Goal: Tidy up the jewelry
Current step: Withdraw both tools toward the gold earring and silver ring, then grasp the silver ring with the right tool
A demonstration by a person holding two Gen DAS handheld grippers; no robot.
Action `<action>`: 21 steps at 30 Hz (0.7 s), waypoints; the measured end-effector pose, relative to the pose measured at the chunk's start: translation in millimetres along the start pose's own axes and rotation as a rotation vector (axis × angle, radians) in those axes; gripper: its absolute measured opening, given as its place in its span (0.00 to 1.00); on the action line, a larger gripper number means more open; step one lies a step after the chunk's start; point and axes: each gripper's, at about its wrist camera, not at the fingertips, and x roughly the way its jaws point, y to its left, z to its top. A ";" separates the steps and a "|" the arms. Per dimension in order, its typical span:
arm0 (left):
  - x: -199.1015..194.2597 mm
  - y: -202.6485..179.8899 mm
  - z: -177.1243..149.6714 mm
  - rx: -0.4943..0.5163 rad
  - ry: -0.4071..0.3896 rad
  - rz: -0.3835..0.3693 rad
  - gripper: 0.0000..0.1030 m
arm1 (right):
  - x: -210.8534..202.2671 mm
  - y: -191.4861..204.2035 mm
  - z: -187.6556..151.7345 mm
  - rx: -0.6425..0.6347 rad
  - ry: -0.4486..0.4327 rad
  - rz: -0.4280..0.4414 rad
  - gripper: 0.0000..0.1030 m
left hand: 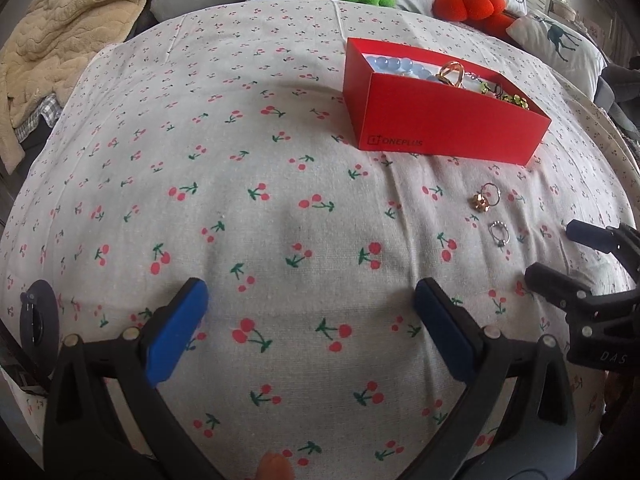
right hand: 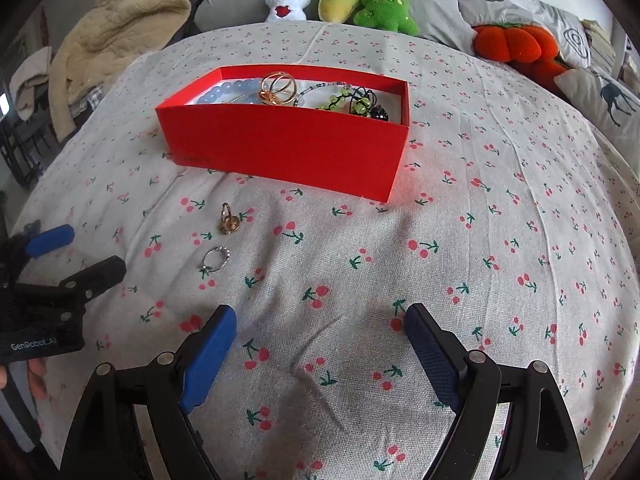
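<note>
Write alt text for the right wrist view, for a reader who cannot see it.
Two rings, a gold-toned ring and a silver ring, lie loose on a cherry-print cloth in front of an open red box holding beads and other jewelry. The right tool hovers open and empty nearby; the left tool enters at the left edge.

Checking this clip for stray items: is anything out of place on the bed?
Yes. Two rings lie loose on the cherry-print sheet, outside the red box holding the other jewelry: a gold ring nearer the box and a silver ring closer to the claws. Nothing looks spilled or damaged.
</note>
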 end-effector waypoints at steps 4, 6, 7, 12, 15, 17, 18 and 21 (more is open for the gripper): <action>1.3 -1.6 0.5 0.015 0.004 0.005 1.00 | 2.2 12.4 1.2 -0.022 -0.013 0.010 0.85; 1.6 -1.4 0.9 0.015 0.007 0.002 1.00 | 5.6 14.9 5.5 -0.021 -0.012 0.012 0.85; 1.7 -0.7 1.0 0.014 0.008 -0.002 1.00 | 7.2 16.7 7.3 -0.023 -0.012 0.015 0.84; 1.4 0.8 0.9 0.029 0.008 -0.019 1.00 | 12.4 29.9 17.6 -0.076 -0.029 0.046 0.62; 0.3 1.5 0.3 0.038 0.006 -0.029 1.00 | 13.7 38.1 20.4 -0.102 -0.033 0.056 0.49; -0.3 1.5 0.3 0.047 0.007 -0.032 1.00 | 14.7 41.3 22.1 -0.116 -0.035 0.059 0.42; -0.6 1.5 0.4 0.050 0.009 -0.034 1.00 | 15.0 42.8 22.7 -0.122 -0.036 0.064 0.40; -1.4 0.9 0.7 0.054 0.015 -0.038 1.00 | 16.3 46.8 24.2 -0.136 -0.039 0.078 0.32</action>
